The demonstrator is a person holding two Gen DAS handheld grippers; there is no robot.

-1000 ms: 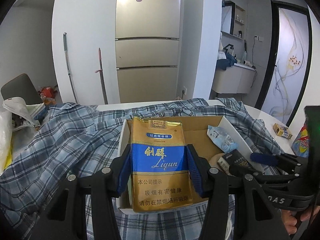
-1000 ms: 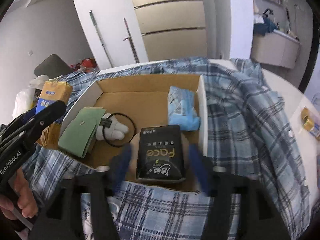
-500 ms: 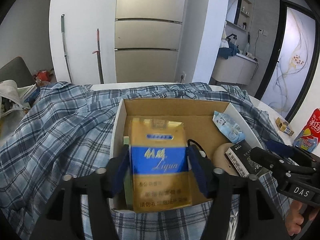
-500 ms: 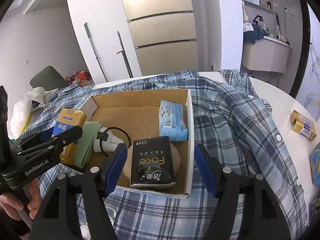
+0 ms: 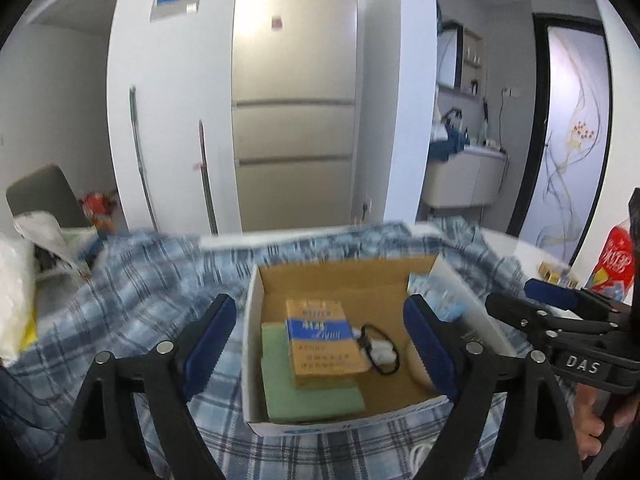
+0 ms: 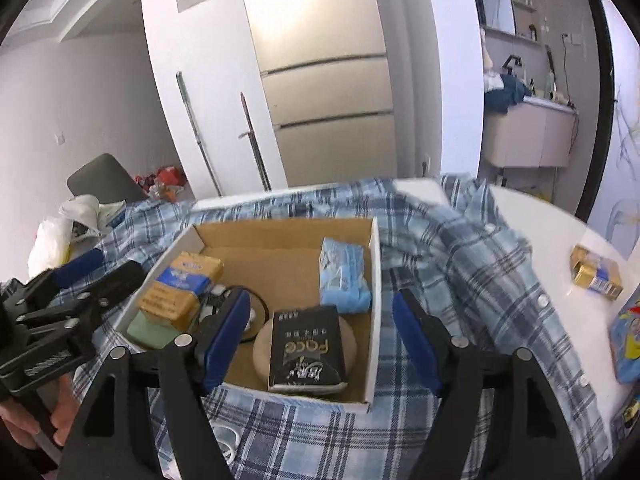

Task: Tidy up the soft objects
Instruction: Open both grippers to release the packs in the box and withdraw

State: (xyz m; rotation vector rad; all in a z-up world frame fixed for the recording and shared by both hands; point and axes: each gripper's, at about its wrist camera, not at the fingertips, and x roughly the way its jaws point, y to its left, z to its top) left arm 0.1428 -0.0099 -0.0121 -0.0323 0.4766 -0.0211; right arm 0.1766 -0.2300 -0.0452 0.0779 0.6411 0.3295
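A cardboard box (image 5: 256,344) (image 6: 374,308) sits on a blue plaid shirt (image 5: 120,300) (image 6: 480,272). In it lie a gold and blue pack (image 5: 322,336) (image 6: 182,290) on a green pad (image 5: 312,388) (image 6: 150,330), a white plug with a black cable (image 5: 380,346), a light blue tissue pack (image 6: 344,278) and a black pack (image 6: 306,344) on a tan round object (image 6: 264,350). My left gripper (image 5: 320,344) is open and empty, held back above the box's front. My right gripper (image 6: 320,334) is open and empty over the black pack.
A small gold box (image 6: 596,272) and colourful snack bags (image 6: 628,340) (image 5: 614,260) lie on the white table at the right. White plastic bags (image 5: 16,280) and a grey chair (image 6: 104,180) are at the left. A white cord (image 6: 226,438) lies on the shirt in front.
My left gripper opened and let go of the gold and blue pack, which now lies in the box on the green pad. The left gripper pulled back. The right gripper stayed open.
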